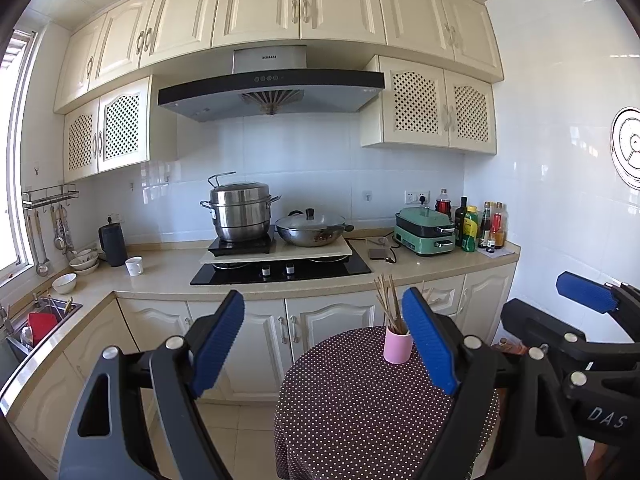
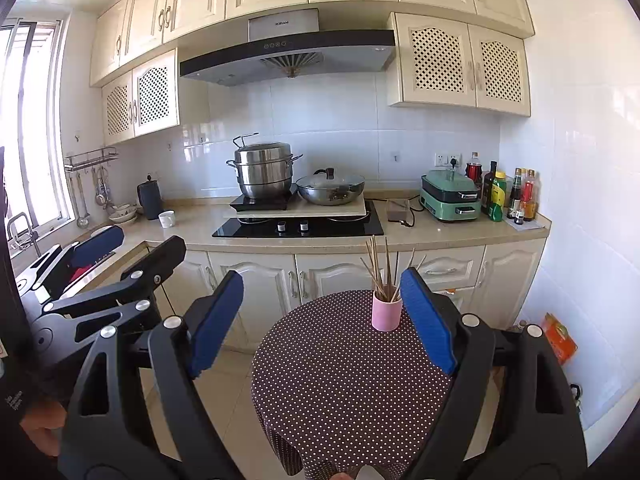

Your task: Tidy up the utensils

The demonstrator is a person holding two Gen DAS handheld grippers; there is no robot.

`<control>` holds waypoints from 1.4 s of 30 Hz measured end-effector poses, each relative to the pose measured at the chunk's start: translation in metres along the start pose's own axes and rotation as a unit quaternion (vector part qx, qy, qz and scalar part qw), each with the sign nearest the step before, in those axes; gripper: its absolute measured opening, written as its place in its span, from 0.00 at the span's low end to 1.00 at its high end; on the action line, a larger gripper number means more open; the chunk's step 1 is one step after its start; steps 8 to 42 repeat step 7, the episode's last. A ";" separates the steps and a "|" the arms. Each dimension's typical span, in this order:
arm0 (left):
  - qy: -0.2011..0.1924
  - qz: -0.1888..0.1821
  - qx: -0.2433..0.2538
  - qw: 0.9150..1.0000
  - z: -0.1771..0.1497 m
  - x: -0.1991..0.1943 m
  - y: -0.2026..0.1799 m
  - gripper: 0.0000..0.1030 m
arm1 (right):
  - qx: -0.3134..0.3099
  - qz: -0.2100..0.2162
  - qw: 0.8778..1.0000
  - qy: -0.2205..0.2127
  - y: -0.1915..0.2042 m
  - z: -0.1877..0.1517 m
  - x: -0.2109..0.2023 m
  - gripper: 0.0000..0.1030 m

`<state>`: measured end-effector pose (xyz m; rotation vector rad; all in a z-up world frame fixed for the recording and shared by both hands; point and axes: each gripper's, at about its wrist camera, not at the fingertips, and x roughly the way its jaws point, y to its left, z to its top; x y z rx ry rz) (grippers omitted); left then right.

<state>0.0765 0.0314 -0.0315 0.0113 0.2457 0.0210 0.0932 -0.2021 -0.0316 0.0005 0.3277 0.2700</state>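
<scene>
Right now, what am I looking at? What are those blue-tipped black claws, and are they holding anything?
No robot here: a person holds a two-finger gripper in each hand, each with a camera looking along its fingers. One picture is from the left gripper, the other from the right gripper. Both stand open and hold nothing. Ahead is a round table with a dotted cloth. On it stands a pink cup holding chopsticks. Behind is the kitchen counter.

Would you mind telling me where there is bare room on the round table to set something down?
The polka-dot table is bare except for the pink cup of chopsticks near its far right edge. Everything nearer than and left of the cup is free. Both grippers hover open.
</scene>
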 end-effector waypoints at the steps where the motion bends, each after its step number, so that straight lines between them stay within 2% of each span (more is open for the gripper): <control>1: 0.002 0.000 0.001 1.000 0.000 0.002 0.001 0.78 | 0.001 -0.001 1.000 0.002 0.001 -0.001 0.001 0.78; 7: 0.024 -0.009 0.006 1.000 -0.004 0.020 0.007 0.78 | 0.011 -0.009 1.000 0.013 0.003 -0.001 0.014 0.80; 42: 0.024 -0.009 0.006 1.000 -0.004 0.020 0.007 0.78 | 0.011 -0.009 1.000 0.013 0.003 -0.001 0.014 0.80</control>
